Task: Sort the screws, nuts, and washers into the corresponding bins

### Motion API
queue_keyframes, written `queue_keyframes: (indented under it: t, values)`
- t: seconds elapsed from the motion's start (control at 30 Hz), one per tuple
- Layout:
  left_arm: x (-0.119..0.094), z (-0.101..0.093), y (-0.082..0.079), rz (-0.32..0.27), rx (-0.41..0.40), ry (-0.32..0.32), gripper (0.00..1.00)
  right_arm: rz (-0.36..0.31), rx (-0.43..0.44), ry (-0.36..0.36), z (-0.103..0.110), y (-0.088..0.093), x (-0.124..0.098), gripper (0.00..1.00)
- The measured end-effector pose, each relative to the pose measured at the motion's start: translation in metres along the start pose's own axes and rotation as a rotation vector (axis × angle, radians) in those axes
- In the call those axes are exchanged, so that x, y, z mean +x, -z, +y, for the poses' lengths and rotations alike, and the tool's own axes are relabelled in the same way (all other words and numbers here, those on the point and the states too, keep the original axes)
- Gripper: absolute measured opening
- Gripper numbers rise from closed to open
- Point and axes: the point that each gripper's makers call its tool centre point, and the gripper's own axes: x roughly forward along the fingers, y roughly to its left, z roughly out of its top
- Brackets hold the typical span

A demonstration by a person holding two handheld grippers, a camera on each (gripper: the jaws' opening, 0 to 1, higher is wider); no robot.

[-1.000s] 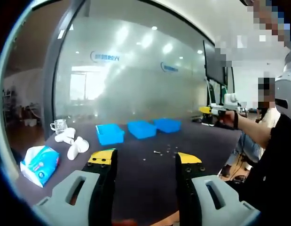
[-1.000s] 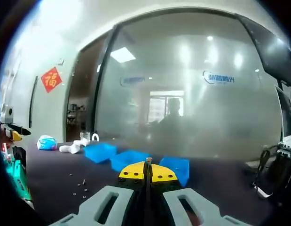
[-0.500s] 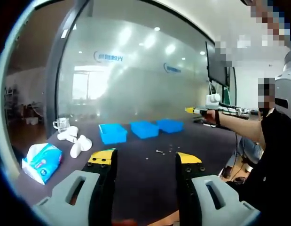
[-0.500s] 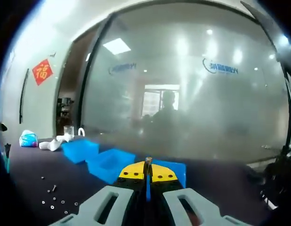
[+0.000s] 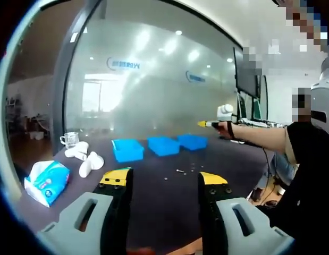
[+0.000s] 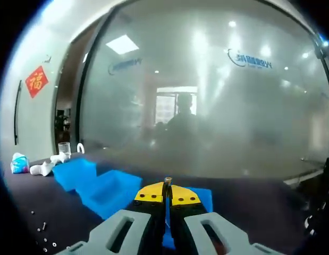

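In the right gripper view, the right gripper (image 6: 167,197) is being held above the bench (image 6: 63,212), its jaws pressed together on a small screw (image 6: 167,183) standing up between the yellow tips. Just behind the tips three blue bins are being shown: the left bin (image 6: 74,172), the middle bin (image 6: 112,191), and the right bin (image 6: 199,197), which is being largely hidden by the jaws. A few loose fasteners (image 6: 42,239) are lying at the lower left of the frame, too small to be told apart or counted.

In the left gripper view, the left gripper (image 5: 163,183) is being held with its jaws wide apart and nothing between them. The three blue bins (image 5: 162,145) are being seen in a row at mid-frame on the dark bench, and scattered fasteners (image 5: 186,168) are lying in front of them; whether these are screws, nuts or washers cannot be told. At the right of the frame the right gripper (image 5: 205,124) is being held out over the bins by a person's arm (image 5: 260,139); the state of its jaws cannot be made out from here. At the lower left a tissue pack (image 5: 44,182) is lying, with white objects (image 5: 85,158) and a clear mug (image 5: 67,139) beyond it. A frosted glass wall (image 5: 153,90) is standing behind the bench.
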Motion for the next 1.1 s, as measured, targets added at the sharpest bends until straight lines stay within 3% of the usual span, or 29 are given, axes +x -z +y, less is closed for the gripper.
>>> queue_keyframes:
  t: [0.2,0.73,0.9,1.1]
  values:
    - [-0.002,0.002,-0.002,-0.006,-0.004,-0.009,0.48,0.055,-0.055,0.011,0.000,0.009,0.013,0.00]
    - [-0.004,0.001,-0.001,-0.007,-0.004,-0.010,0.48,0.068,-0.053,0.015,0.002,0.010,0.013,0.00]
    - [-0.004,-0.001,0.001,-0.001,0.003,-0.004,0.48,0.048,-0.065,0.023,0.000,0.003,0.009,0.17]
    - [-0.005,-0.001,0.000,-0.005,-0.002,-0.005,0.48,0.027,-0.043,0.007,0.002,-0.006,-0.002,0.18]
